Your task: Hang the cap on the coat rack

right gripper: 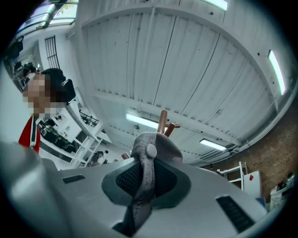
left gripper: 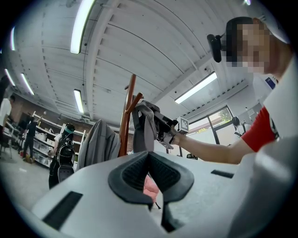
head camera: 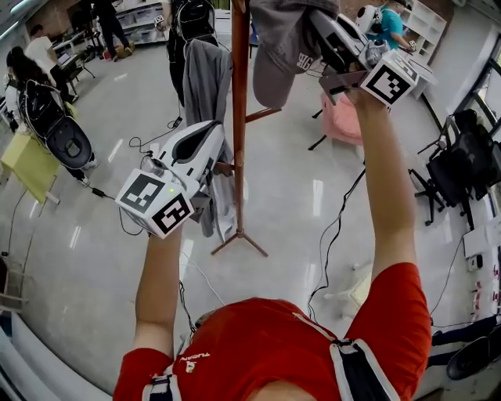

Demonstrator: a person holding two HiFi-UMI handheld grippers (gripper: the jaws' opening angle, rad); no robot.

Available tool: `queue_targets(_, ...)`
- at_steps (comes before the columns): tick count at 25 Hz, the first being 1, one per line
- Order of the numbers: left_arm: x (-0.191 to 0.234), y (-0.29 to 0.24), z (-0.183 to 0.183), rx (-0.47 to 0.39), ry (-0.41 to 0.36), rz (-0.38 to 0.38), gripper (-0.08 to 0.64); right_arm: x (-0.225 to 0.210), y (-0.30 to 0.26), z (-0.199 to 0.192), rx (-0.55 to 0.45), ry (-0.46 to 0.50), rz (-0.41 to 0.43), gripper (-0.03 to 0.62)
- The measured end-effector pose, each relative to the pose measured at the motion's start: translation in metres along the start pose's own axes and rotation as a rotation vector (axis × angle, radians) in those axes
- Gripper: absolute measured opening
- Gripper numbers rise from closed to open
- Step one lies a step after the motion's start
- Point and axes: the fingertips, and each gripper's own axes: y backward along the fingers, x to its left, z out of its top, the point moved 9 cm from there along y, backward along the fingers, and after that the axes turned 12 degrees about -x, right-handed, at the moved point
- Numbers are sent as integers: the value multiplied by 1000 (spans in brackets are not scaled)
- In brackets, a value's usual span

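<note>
A grey cap (head camera: 286, 39) hangs beside the top of the brown wooden coat rack pole (head camera: 239, 117). My right gripper (head camera: 322, 35) is raised high and shut on it. In the right gripper view the cap's fabric (right gripper: 151, 153) is pinched between the pads, and the pole's top (right gripper: 162, 122) rises just behind it. My left gripper (head camera: 207, 137) is lower, just left of the pole, with its jaws together and nothing in them. From the left gripper view (left gripper: 149, 160) I see the cap (left gripper: 144, 128) next to the pole (left gripper: 125, 125).
A grey jacket (head camera: 205, 78) hangs on the rack's left side. A black backpack (head camera: 192, 19) hangs behind. A pink seat (head camera: 342, 117), cables on the floor (head camera: 333, 235), a black stroller (head camera: 59, 129), a yellow table (head camera: 31, 164) and a black office chair (head camera: 462, 164) stand around.
</note>
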Motion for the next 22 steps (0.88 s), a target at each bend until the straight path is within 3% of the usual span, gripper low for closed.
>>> queue_targets(5,6,2,-5,8,14,5,8,3,3,-20,105,117,-79,112)
queue_targets(11,1,2,-12,17,33,4,8,11,39,-26,190,160,-180,222)
queue_targets(22,-17,8,-15,-4,26,-9,8,105,92,-44,272,274,-172,230)
